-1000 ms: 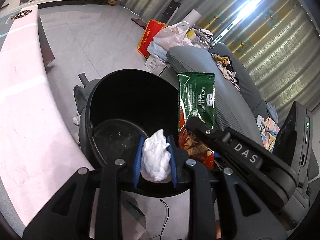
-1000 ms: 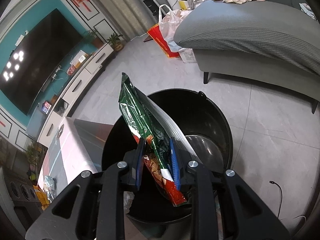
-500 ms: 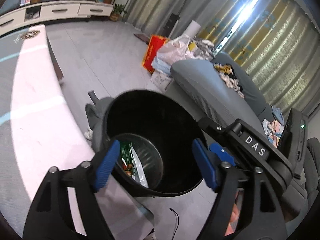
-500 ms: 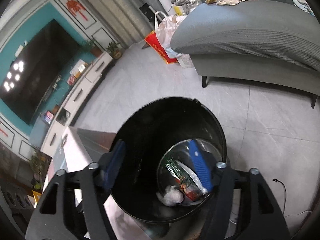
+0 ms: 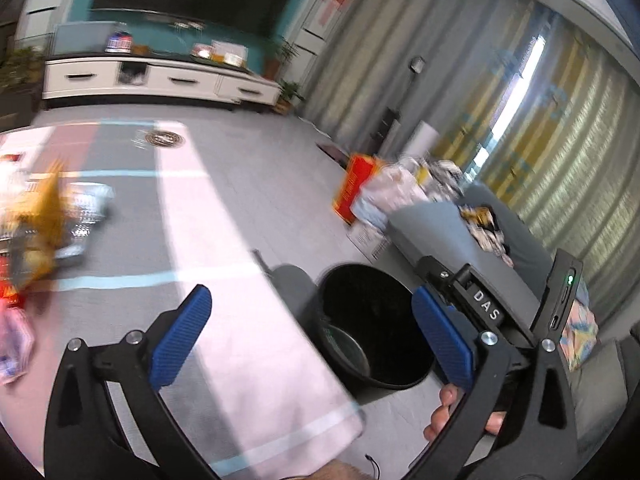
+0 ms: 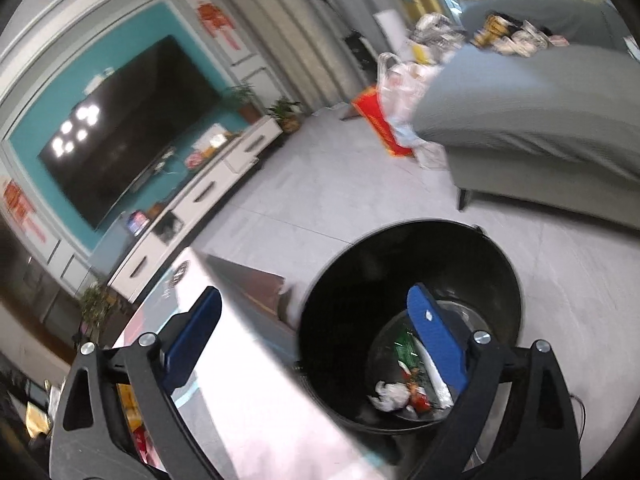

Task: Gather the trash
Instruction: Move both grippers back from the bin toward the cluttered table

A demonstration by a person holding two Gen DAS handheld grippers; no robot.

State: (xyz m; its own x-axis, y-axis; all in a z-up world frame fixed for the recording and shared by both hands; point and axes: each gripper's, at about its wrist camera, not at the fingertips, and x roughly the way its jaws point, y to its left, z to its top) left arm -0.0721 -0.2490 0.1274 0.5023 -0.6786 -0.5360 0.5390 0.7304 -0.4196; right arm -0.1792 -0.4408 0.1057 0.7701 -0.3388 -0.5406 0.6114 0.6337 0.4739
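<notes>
A black round trash bin (image 6: 416,256) stands on the floor beside the table; it also shows in the left wrist view (image 5: 360,280). At its bottom lie a crumpled white tissue (image 6: 390,394) and a green and red wafer wrapper (image 6: 410,350). My right gripper (image 6: 316,338) is open and empty, above the bin's near rim and the table edge. My left gripper (image 5: 310,338) is open and empty, above the table corner left of the bin. More trash, a yellow wrapper (image 5: 44,208) and a clear plastic piece (image 5: 86,208), lies blurred on the table at far left.
The pale pink and grey table (image 5: 240,344) fills the lower left. A grey sofa (image 6: 540,120) with clothes stands behind the bin. A red bag (image 5: 352,188) and plastic bags sit on the floor. A TV cabinet (image 5: 160,80) lines the far wall.
Both grippers opened and dropped the tissue and the wafer wrapper into the bin. Both have since swung left and up, away from the bin towards the table.
</notes>
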